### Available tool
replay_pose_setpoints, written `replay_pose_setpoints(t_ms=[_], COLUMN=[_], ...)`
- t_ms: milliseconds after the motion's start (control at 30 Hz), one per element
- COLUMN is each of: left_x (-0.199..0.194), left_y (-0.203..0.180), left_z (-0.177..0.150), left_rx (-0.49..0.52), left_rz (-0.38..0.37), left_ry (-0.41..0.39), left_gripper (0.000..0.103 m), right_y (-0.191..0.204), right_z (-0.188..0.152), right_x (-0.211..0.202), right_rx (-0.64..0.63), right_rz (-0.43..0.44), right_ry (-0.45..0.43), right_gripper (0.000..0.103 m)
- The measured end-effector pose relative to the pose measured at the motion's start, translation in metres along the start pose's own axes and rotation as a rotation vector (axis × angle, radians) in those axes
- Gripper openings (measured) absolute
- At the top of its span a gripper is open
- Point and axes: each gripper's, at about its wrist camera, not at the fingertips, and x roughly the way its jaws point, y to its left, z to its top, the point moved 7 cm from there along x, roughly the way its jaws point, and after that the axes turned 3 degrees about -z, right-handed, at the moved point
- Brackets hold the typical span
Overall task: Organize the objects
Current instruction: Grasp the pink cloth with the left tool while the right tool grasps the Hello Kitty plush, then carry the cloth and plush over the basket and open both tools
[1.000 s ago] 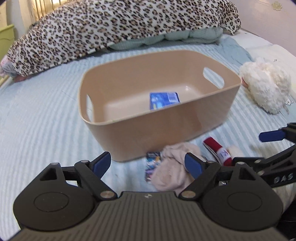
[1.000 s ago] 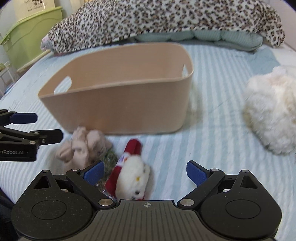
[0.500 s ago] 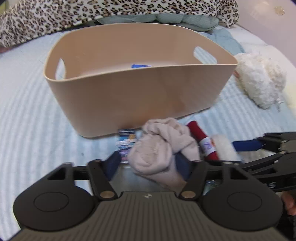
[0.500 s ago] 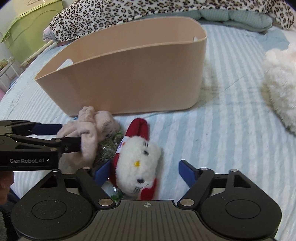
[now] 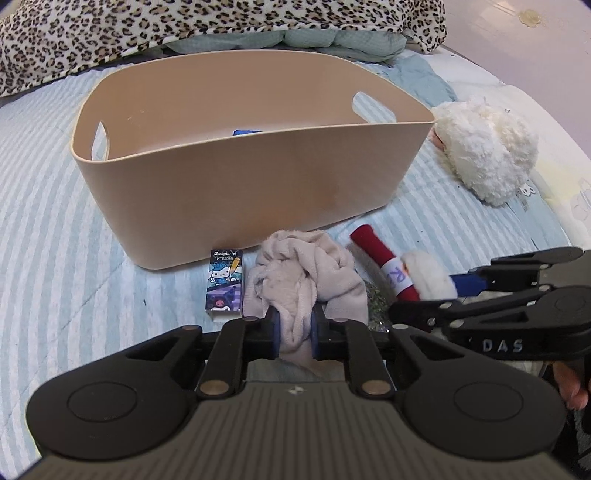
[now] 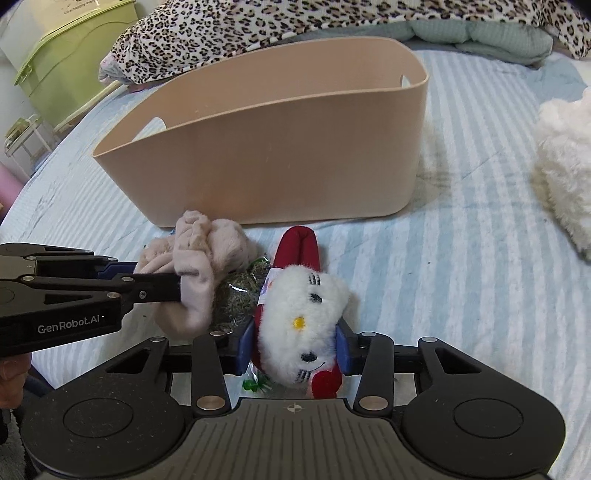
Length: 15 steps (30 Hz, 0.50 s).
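A beige plastic bin (image 5: pixel 258 184) stands on the striped bed; it also shows in the right wrist view (image 6: pixel 280 147). A blue packet (image 5: pixel 246 132) lies inside it. My left gripper (image 5: pixel 294 332) is shut on a crumpled pink cloth (image 5: pixel 306 273), which also shows in the right wrist view (image 6: pixel 199 258). My right gripper (image 6: pixel 294 347) is shut on a white and red cat plush (image 6: pixel 299 306), seen in the left wrist view (image 5: pixel 406 273) too. A small cartoon box (image 5: pixel 225 282) lies beside the cloth.
A fluffy white plush (image 5: pixel 484 155) lies to the right of the bin. A leopard blanket (image 5: pixel 184 33) covers the far side. A green storage box (image 6: pixel 74 62) stands off the bed at the left. A shiny green packet (image 6: pixel 240 295) lies between cloth and plush.
Both grippers dropped toward the bed and closed: the left onto the pink cloth, the right onto the cat plush.
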Motion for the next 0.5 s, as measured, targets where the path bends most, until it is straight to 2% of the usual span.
replay_pose_setpoints(t_ms=[500], left_x=[-0.065], left_y=[0.003], left_z=[0.021], left_rx=[0.036], left_rz=[0.064], left_ry=[-0.156], left_gripper=[0.016], right_y=[-0.007], right_z=[0.022], right_x=[-0.066], right_rx=[-0.020], right_rz=[-0.029], right_ry=[-0.169], right_gripper=[0.040])
